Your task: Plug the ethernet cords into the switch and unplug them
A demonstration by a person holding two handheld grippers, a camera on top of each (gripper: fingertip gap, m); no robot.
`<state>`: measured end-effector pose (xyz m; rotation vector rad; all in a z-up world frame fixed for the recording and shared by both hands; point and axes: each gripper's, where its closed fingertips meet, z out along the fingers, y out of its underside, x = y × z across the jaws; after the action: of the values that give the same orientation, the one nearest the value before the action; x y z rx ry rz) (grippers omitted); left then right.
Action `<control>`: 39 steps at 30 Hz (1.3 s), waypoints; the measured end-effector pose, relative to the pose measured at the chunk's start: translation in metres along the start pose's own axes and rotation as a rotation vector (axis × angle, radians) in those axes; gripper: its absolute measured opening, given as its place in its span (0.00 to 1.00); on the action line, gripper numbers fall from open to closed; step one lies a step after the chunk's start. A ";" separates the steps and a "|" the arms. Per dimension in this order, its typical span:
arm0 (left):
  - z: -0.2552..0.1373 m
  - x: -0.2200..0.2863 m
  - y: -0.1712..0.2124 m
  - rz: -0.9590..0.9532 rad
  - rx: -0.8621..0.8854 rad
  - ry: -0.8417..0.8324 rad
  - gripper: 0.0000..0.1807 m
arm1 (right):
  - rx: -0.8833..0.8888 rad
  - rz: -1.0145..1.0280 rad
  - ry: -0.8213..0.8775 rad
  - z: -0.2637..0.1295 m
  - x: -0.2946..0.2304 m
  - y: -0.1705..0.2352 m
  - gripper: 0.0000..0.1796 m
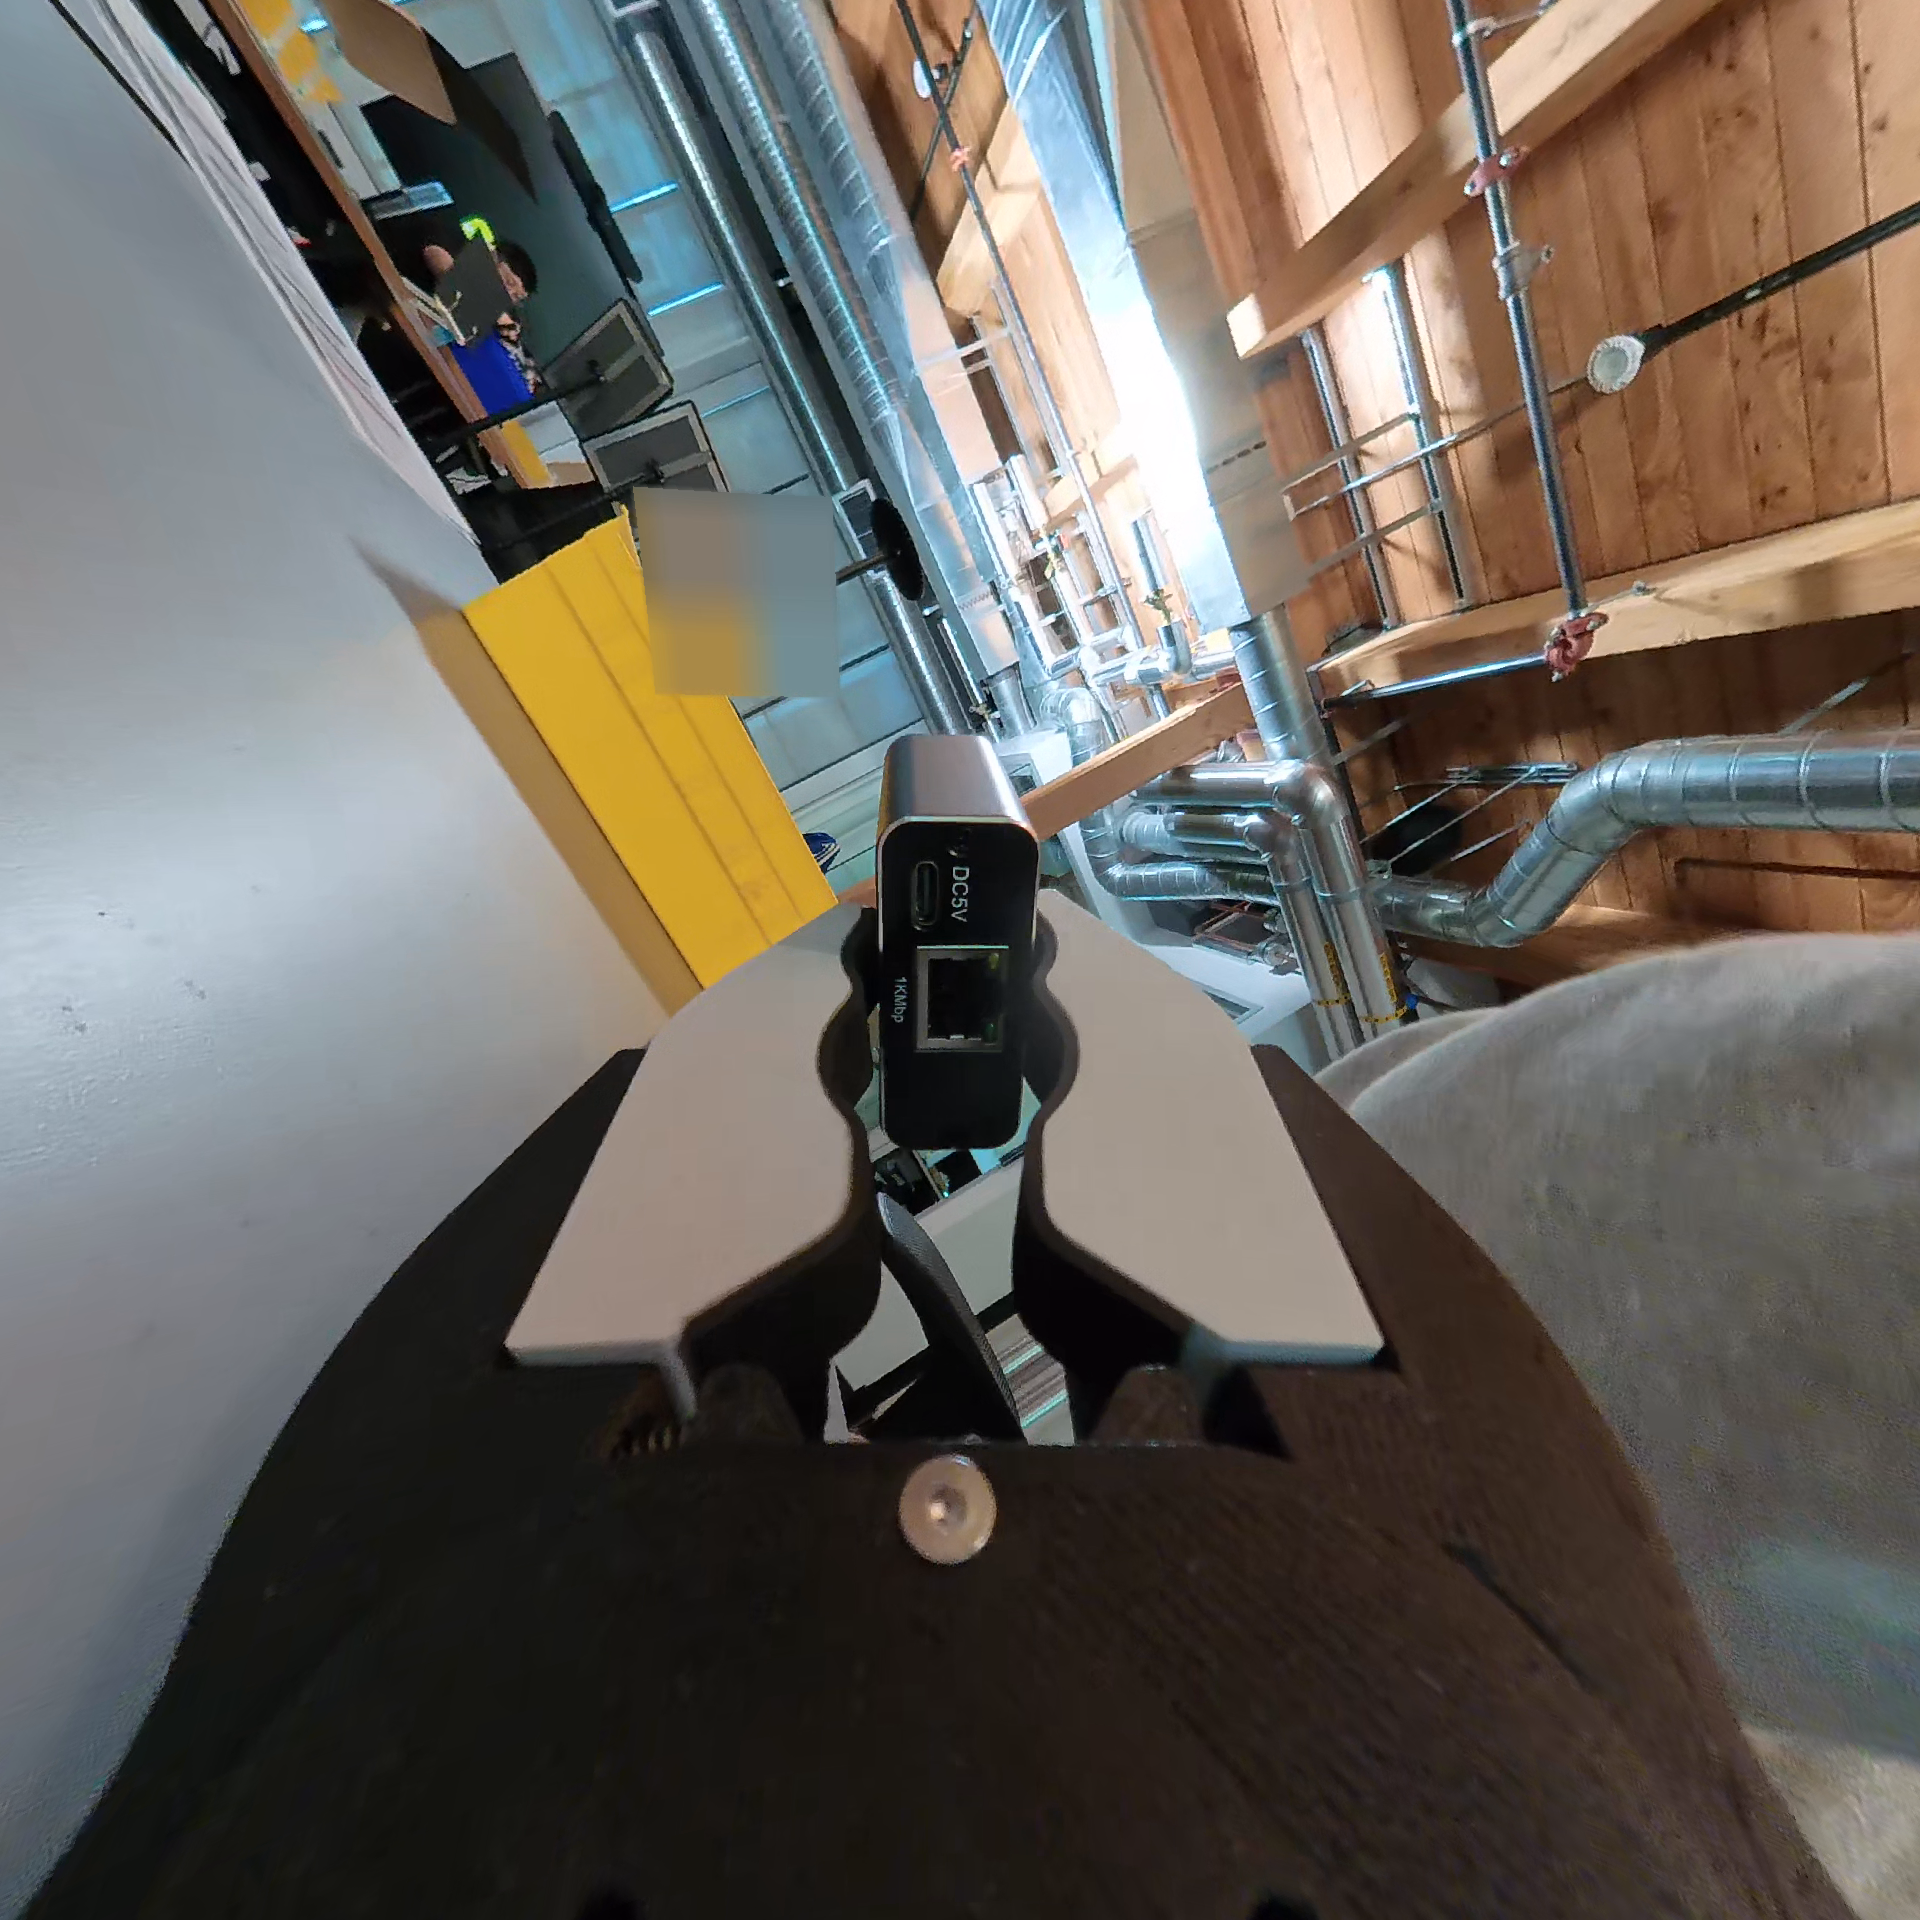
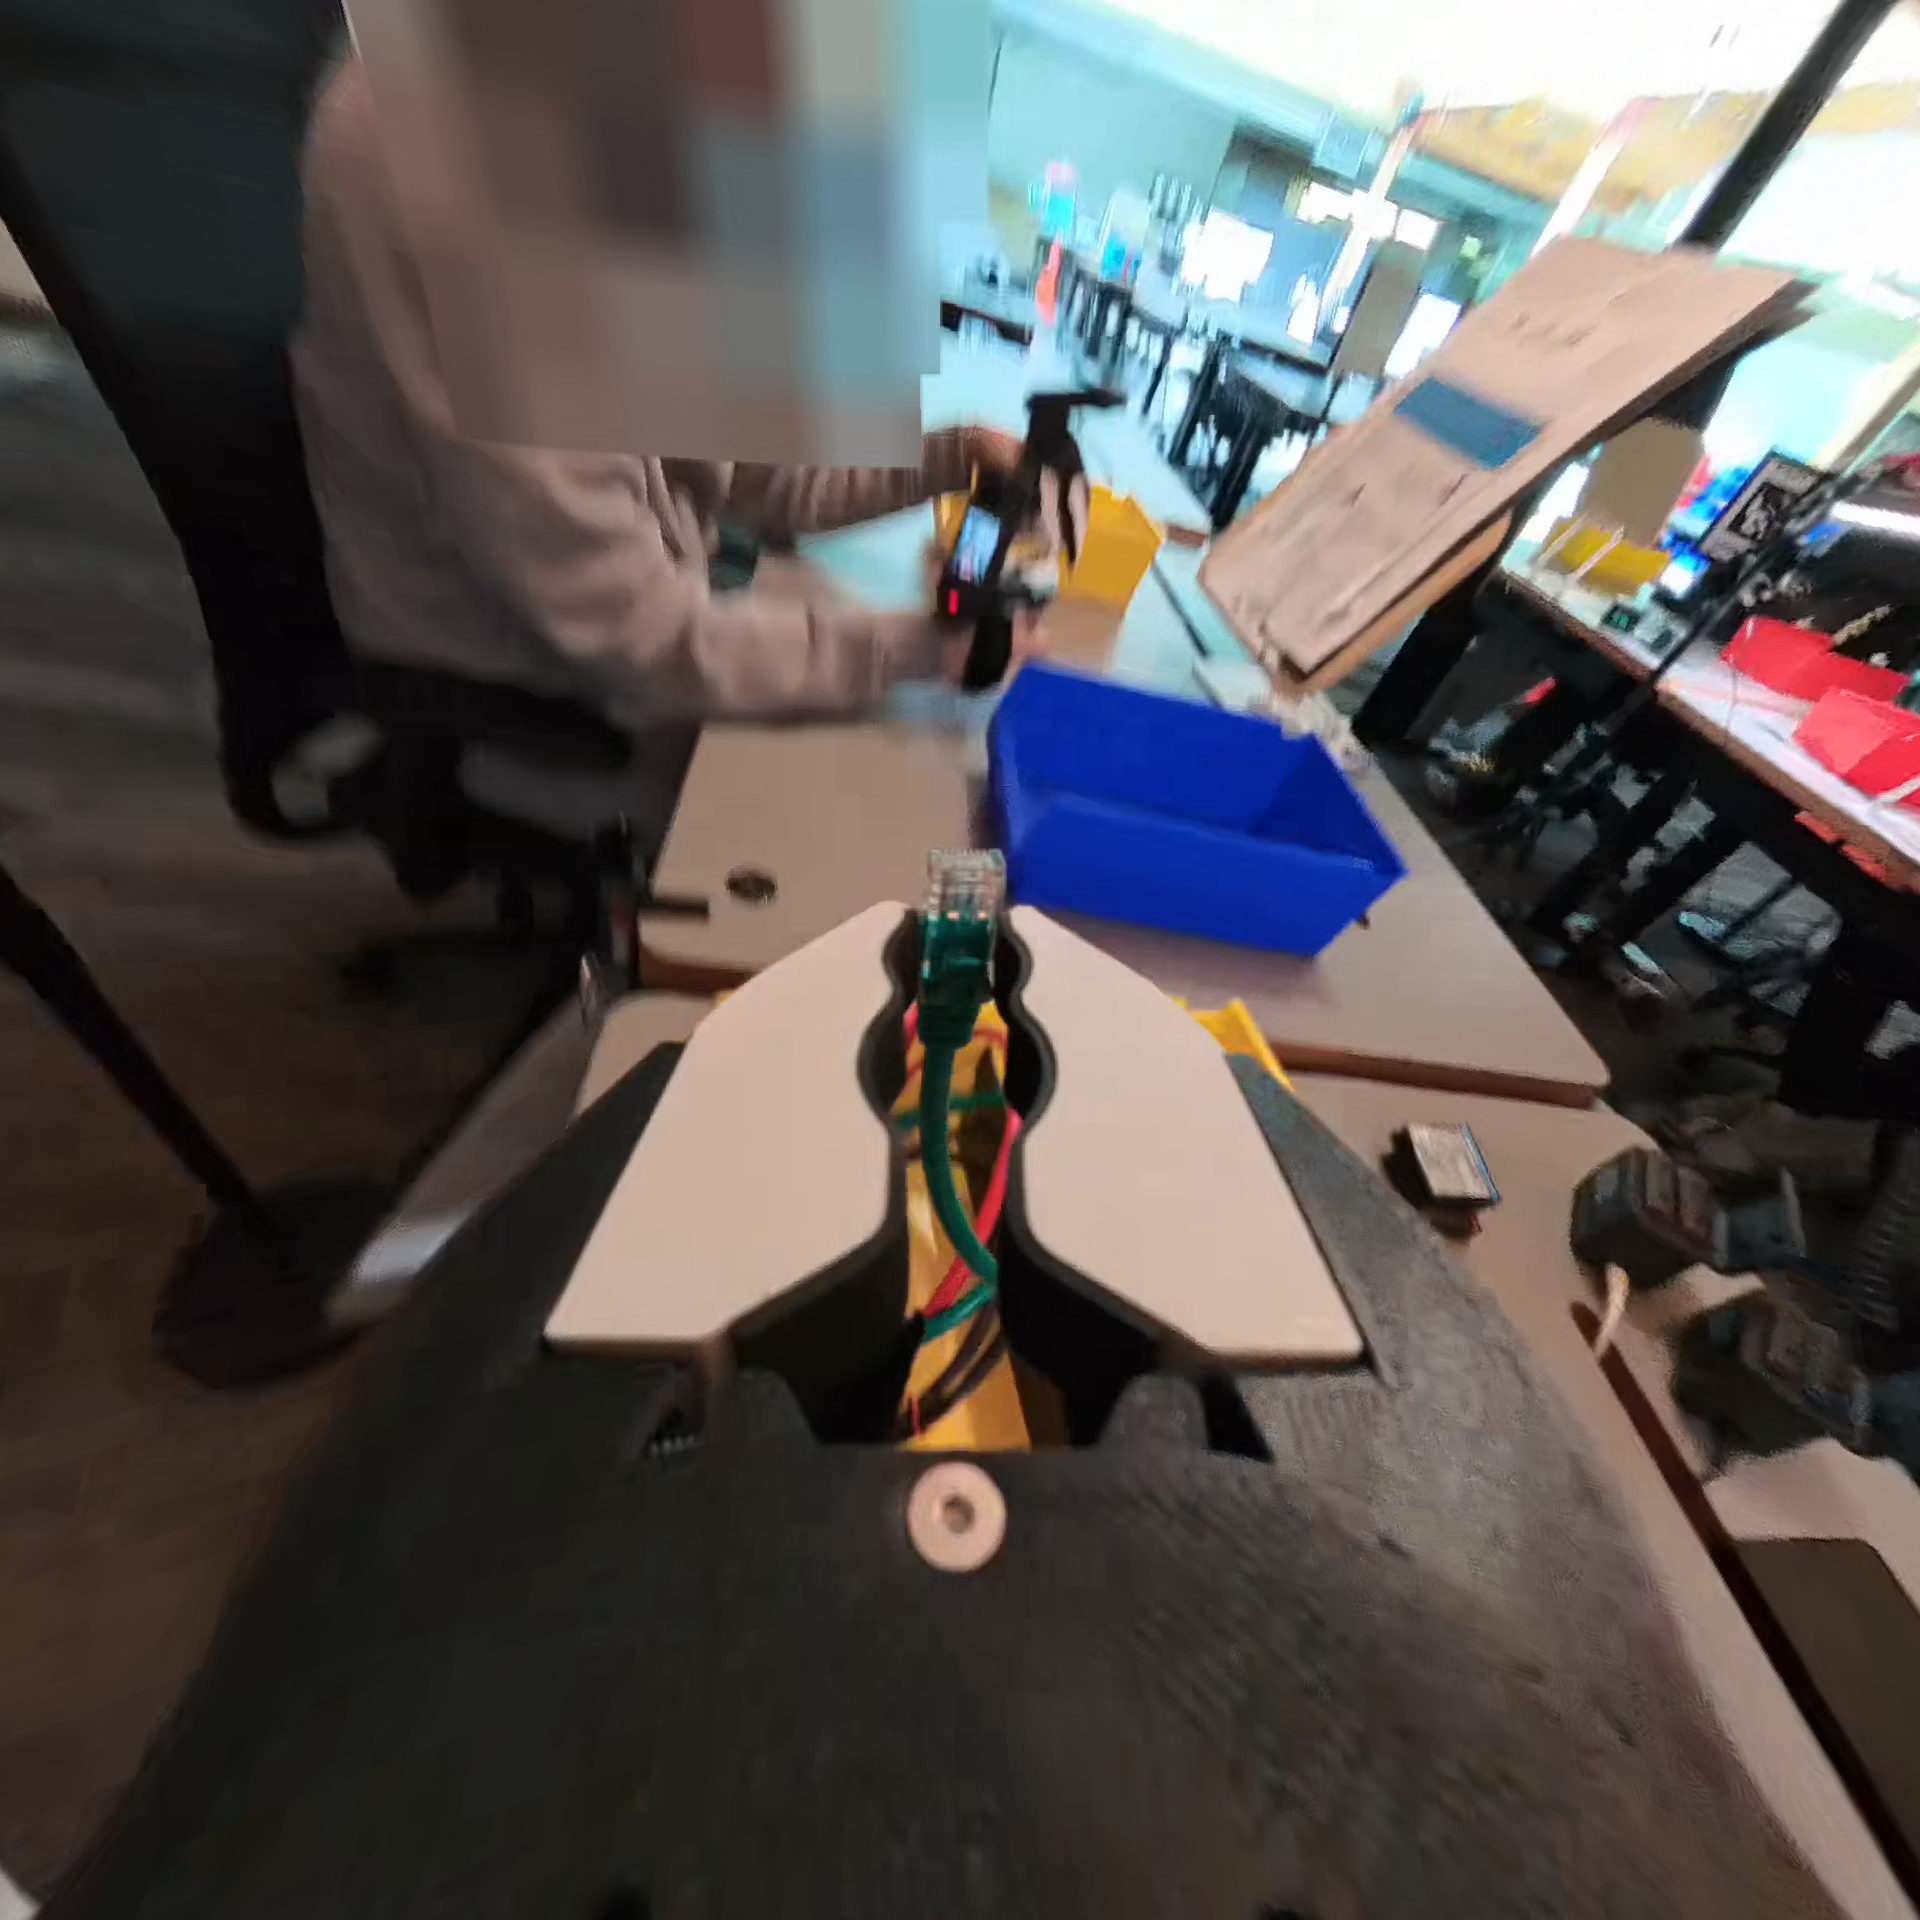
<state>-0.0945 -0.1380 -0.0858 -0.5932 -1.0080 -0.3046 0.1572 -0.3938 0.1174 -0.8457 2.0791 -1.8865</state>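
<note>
The left gripper (image 1: 956,1023) pinches the switch (image 1: 957,971) between its fingertips, the small dark metal box standing on end so that its ethernet port (image 1: 964,1003) faces back toward the camera, level with the tips. The right gripper (image 2: 958,961) clamps the green ethernet cord (image 2: 956,1091) just behind its clear plug (image 2: 966,881), which projects forward past the fingertips; the cable trails back between the fingers alongside red wires. Neither view shows the other gripper, so plug and port appear to be well apart. To perform the insertion well, bring both grippers face to face, align the plug axis with the port, match the latch tab to its notch, and push straight without twisting; the switch grip is narrow and may pivot under side load. Ahead of the right fingers lies a blue bin (image 2: 1184,821) on a table (image 2: 831,810), and left of them a person's sleeve (image 2: 582,582); keep the approach clear of both. Behind the left fingers stand a yellow panel (image 1: 644,769) and silver ducts (image 1: 1621,831).
</note>
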 end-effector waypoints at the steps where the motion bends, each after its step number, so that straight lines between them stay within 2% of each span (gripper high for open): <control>1: 0.000 0.000 0.000 0.000 -0.001 0.000 0.13 | 0.056 0.048 -0.014 -0.009 0.008 -0.016 0.08; 4: 0.001 0.000 0.002 0.004 -0.012 -0.004 0.13 | 0.192 0.140 -0.035 -0.034 0.029 -0.050 0.08; 11: 0.002 -0.001 0.004 0.009 -0.025 -0.010 0.14 | 0.388 0.098 0.049 -0.081 0.060 -0.097 0.07; 17: 0.002 0.000 0.004 0.007 -0.028 -0.006 0.13 | 0.385 -0.021 0.175 -0.118 0.085 -0.110 0.08; 20: 0.002 0.000 0.004 0.005 -0.030 -0.006 0.13 | 0.423 -0.072 0.289 -0.154 0.106 -0.117 0.09; 23: 0.002 -0.001 0.005 0.007 -0.031 -0.009 0.13 | 0.538 -0.042 0.401 -0.203 0.128 -0.126 0.09; 27: 0.002 -0.001 0.004 0.004 -0.027 -0.011 0.13 | 0.660 0.085 0.494 -0.255 0.153 -0.119 0.09; 32: 0.002 -0.001 0.004 0.002 -0.025 -0.009 0.13 | 0.719 0.114 0.577 -0.305 0.167 -0.106 0.08; 36: 0.003 -0.002 0.005 -0.002 -0.029 -0.010 0.13 | 0.609 0.177 0.490 -0.294 0.167 -0.087 0.08; 39: 0.004 -0.003 0.005 0.005 -0.032 -0.018 0.14 | 0.567 0.134 0.519 -0.290 0.168 -0.084 0.07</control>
<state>-0.0956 -0.1316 -0.0883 -0.6280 -1.0200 -0.3119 -0.1058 -0.2408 0.2817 -0.0870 1.5962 -2.6128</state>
